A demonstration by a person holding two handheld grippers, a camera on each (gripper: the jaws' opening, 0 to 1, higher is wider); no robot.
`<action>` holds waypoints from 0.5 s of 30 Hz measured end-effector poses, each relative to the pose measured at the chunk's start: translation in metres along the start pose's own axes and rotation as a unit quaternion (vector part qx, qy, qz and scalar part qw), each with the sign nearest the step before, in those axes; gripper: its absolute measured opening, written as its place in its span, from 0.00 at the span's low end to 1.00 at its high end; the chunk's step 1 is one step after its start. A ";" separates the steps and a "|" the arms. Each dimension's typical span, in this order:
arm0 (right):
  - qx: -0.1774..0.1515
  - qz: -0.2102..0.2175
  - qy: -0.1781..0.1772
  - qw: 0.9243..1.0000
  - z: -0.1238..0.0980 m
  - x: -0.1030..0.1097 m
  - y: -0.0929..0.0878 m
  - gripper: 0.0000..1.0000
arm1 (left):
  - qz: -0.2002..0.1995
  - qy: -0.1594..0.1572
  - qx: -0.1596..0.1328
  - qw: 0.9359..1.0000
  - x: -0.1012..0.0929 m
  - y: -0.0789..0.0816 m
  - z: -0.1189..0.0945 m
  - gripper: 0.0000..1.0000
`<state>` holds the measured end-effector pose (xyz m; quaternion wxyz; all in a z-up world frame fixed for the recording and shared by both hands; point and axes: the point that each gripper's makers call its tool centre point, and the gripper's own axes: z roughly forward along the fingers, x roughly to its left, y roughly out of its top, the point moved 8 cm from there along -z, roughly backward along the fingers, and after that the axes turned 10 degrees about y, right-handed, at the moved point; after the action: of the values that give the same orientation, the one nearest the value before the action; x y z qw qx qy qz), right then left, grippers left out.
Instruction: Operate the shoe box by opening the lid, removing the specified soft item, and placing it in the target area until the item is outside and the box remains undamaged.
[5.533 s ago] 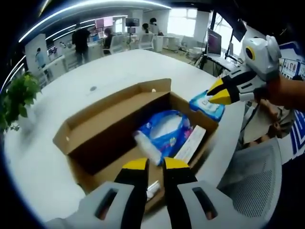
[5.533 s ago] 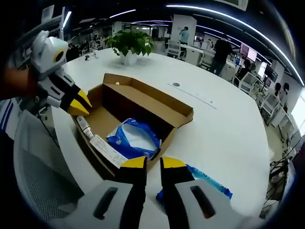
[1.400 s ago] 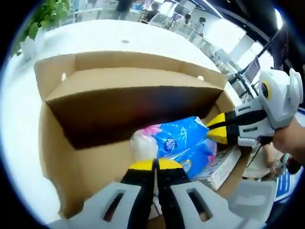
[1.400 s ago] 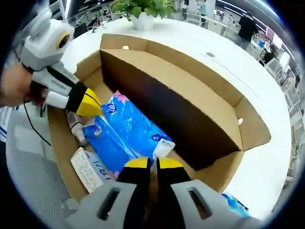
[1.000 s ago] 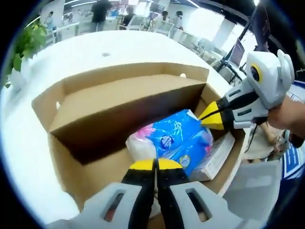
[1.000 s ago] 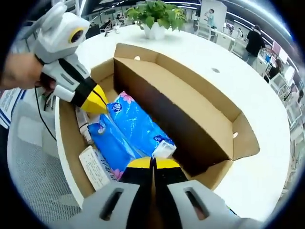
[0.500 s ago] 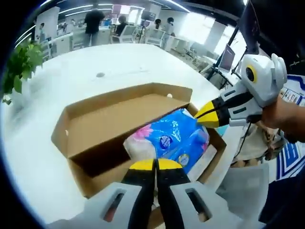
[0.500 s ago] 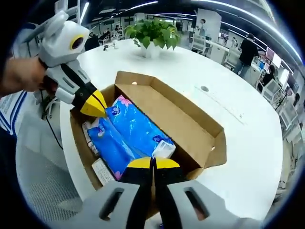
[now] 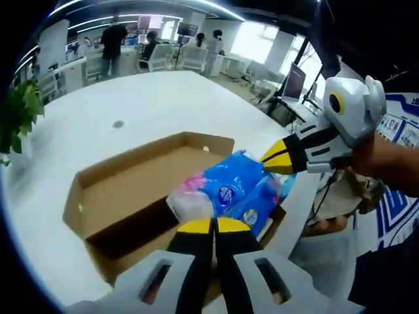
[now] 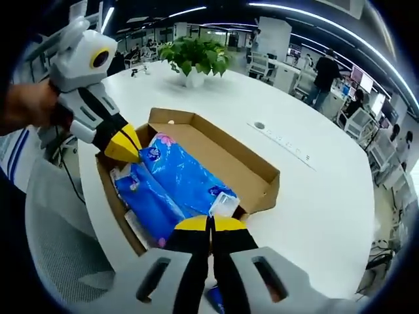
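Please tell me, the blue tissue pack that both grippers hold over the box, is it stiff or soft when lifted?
Probably soft: the blue tissue pack is wrapped in wrinkled plastic film and bulges between the left gripper and right gripper. It likely is light for its bulk. The glossy film may slip.

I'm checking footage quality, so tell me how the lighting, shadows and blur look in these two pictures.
Left gripper view: bright window glare at the top washes out the background; the open shoe box has a dark shadow inside its front wall; the plant at the edge is smeared. Right gripper view: even overhead light, ceiling strips bend with fisheye; the blue tissue pack is sharp and shows small highlights.
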<state>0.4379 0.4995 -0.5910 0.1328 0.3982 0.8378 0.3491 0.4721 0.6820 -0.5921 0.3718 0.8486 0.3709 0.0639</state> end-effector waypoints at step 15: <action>-0.002 0.031 -0.043 0.999 -0.043 -0.025 -0.033 0.00 | 0.024 -0.049 -0.006 0.999 -0.050 0.026 0.022 0.00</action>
<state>0.4136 0.4459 -0.5842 0.1584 0.4386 0.8176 0.3376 0.4599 0.6239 -0.5815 0.3932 0.8569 0.3316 0.0338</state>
